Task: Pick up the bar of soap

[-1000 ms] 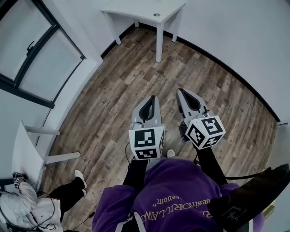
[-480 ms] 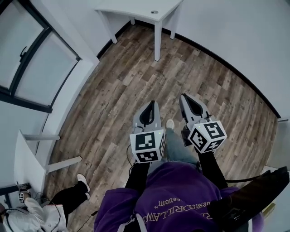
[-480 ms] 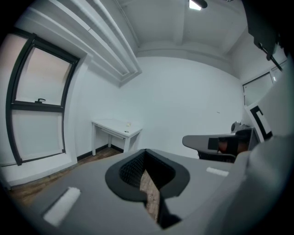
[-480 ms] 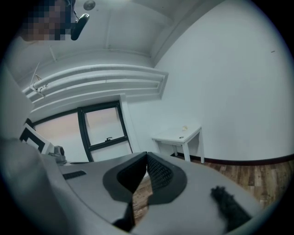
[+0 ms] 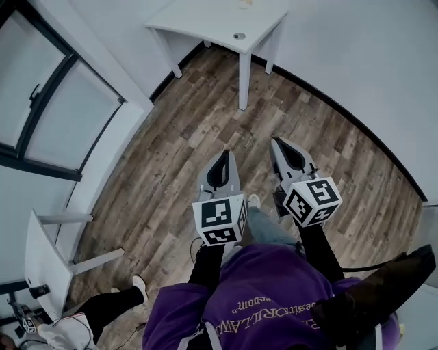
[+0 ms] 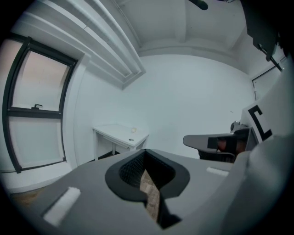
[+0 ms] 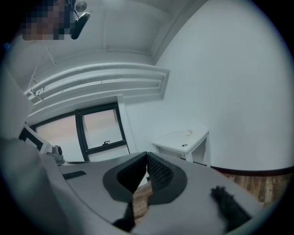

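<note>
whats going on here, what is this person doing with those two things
A person in a purple top holds a left tool and a right tool above the wood floor. Both tools are shut and empty, pointing toward a white table. A small pale thing lies on it, too small to identify. Nothing is held yet.

Left gripper (image 5: pixel 226 154) and right gripper (image 5: pixel 277 142) point forward side by side, jaws together, empty.

White walls (image 5: pixel 356 48), wood floor (image 5: pixel 198 123); white table (image 5: pixel 212 20), window (image 5: pixel 55 109)
</note>
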